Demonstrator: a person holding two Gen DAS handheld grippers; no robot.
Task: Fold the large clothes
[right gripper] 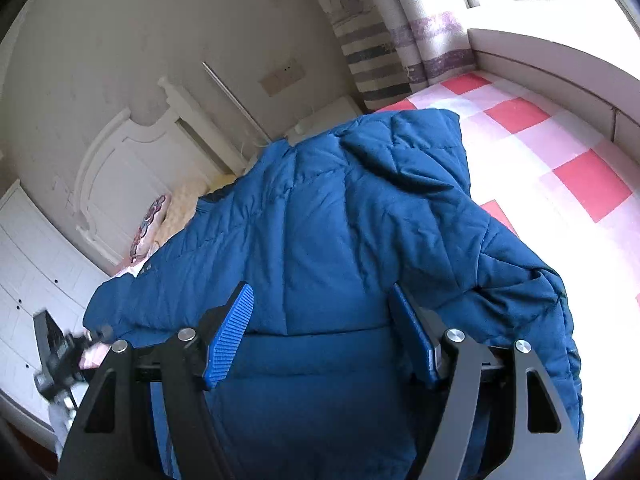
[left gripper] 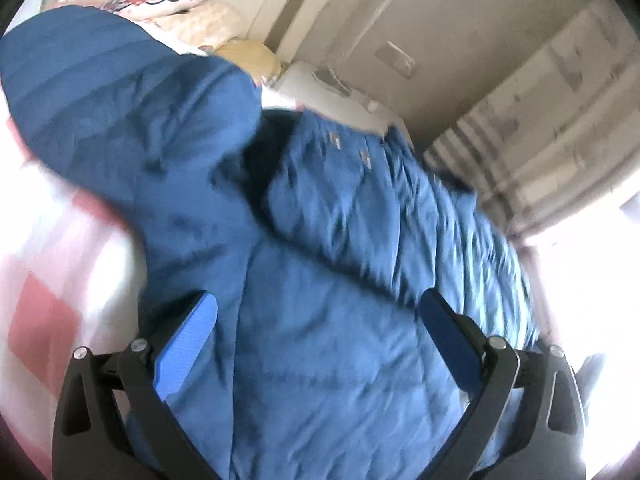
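A large blue quilted puffer jacket (left gripper: 312,248) lies on a bed with a pink, red and white checked sheet (left gripper: 44,264). In the left wrist view my left gripper (left gripper: 318,304) is open, its blue pads spread wide just over the jacket's body. In the right wrist view the jacket (right gripper: 340,220) lies with its hood (right gripper: 416,148) toward the far side and a sleeve (right gripper: 532,304) at the right. My right gripper (right gripper: 322,304) is open over the jacket's lower part. The left gripper shows blurred at the lower left of the right wrist view (right gripper: 66,354).
Pillows (left gripper: 176,4) lie at the head of the bed by a white headboard (right gripper: 132,172). A white nightstand (right gripper: 332,116) and striped curtains (right gripper: 376,64) stand beyond the bed. White drawers (right gripper: 28,264) are at the left. The checked sheet (right gripper: 560,152) extends right to a window ledge (right gripper: 560,68).
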